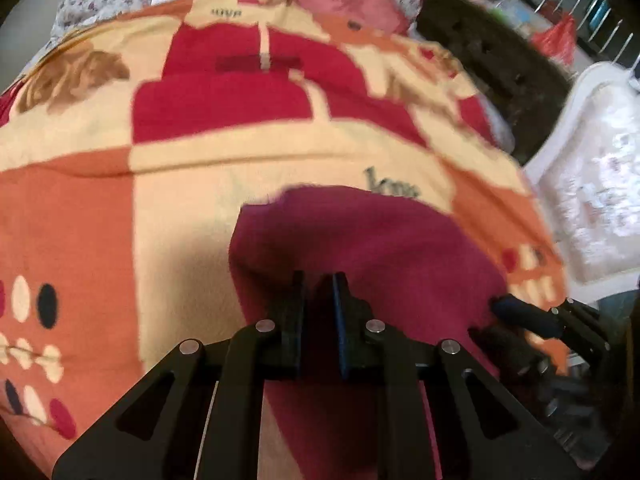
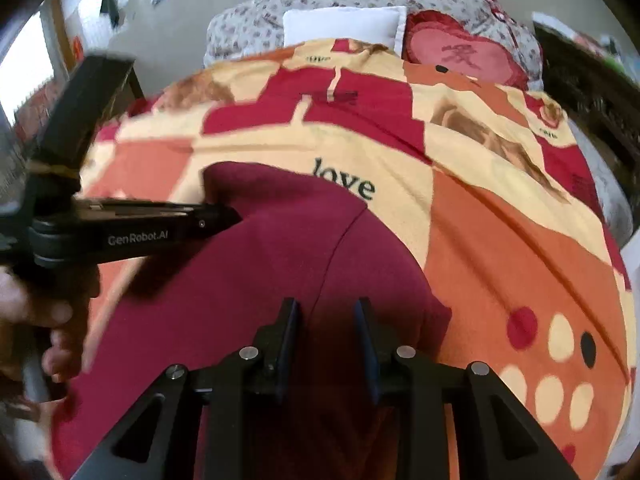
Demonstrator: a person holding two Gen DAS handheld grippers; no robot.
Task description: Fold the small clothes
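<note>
Left gripper [image 1: 319, 280] sits low over the maroon garment [image 1: 372, 248], fingers a narrow gap apart with cloth showing behind the gap; can't tell if any is pinched. Right gripper [image 2: 328, 308] is also over the garment, fingers clearly apart, nothing between them. Garment lies flat-ish on the patterned blanket [image 2: 500, 232], its far edge just below the printed word "love" [image 2: 346, 182]. White pillow [image 2: 344, 26] and red heart cushion [image 2: 460, 58] at the far end.

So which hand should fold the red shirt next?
Probably left: the left gripper sits at the shirt's far corner, ready to pull it over. The right gripper hangs open over its near part.
</note>
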